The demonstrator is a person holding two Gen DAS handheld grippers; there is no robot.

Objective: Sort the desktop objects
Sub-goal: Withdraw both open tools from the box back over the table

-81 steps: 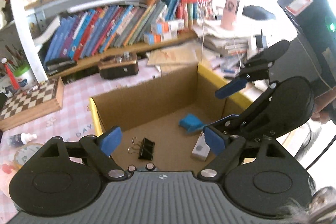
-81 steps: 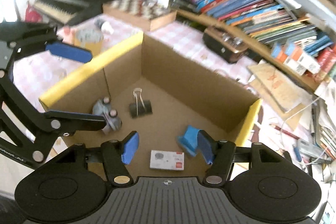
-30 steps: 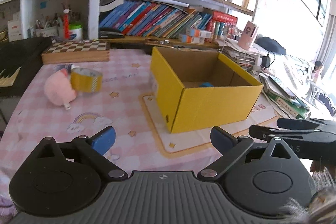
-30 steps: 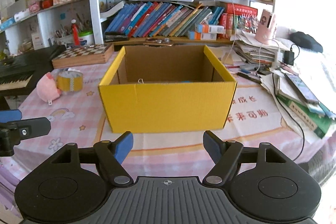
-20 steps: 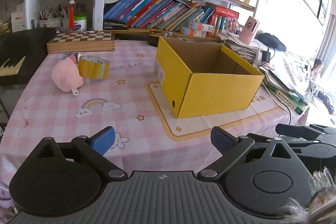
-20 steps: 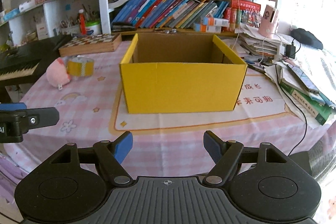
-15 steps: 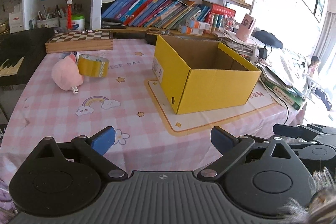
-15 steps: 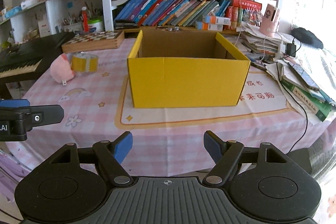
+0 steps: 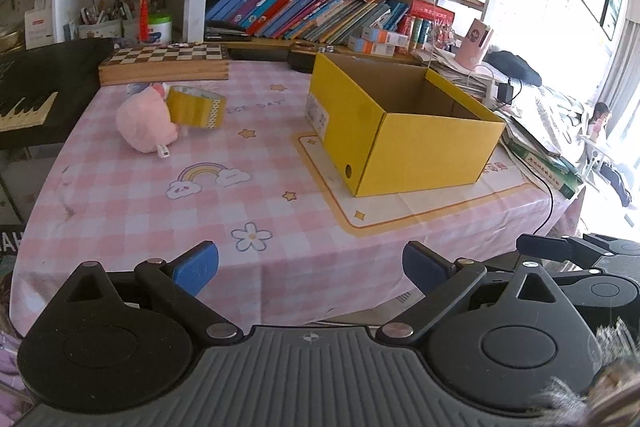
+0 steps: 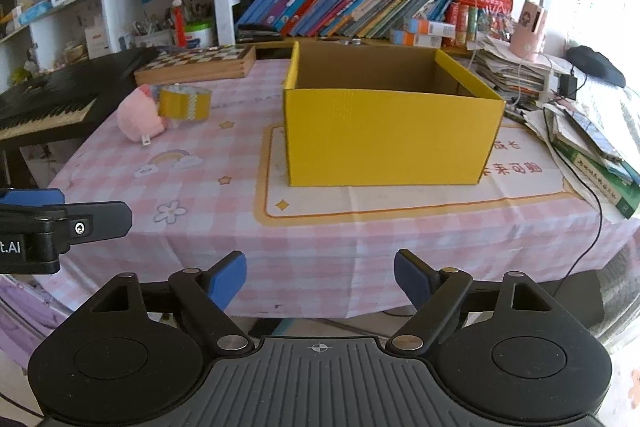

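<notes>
We hold both grippers back from the near edge of the table, which is covered by a pink checked tablecloth [image 10: 192, 187]. Our left gripper [image 9: 310, 263] stands wide, its blue-padded jaws empty. Our right gripper [image 10: 320, 279] also stands wide with nothing between its blue pads [image 10: 228, 277]; its jaws have just been opening.

The open yellow cardboard box [image 10: 388, 135] sits on a cream mat with an orange border [image 10: 400, 201], well apart from both grippers. From here we cannot see what lies inside it.

To the left of the box, a pink plush toy [image 9: 146, 125] lies on the cloth, touching a roll of yellow tape [image 9: 196, 107] just beside it. Behind them a wooden chessboard box [image 9: 164, 65] rests near the bookshelf [image 10: 352, 7].
</notes>
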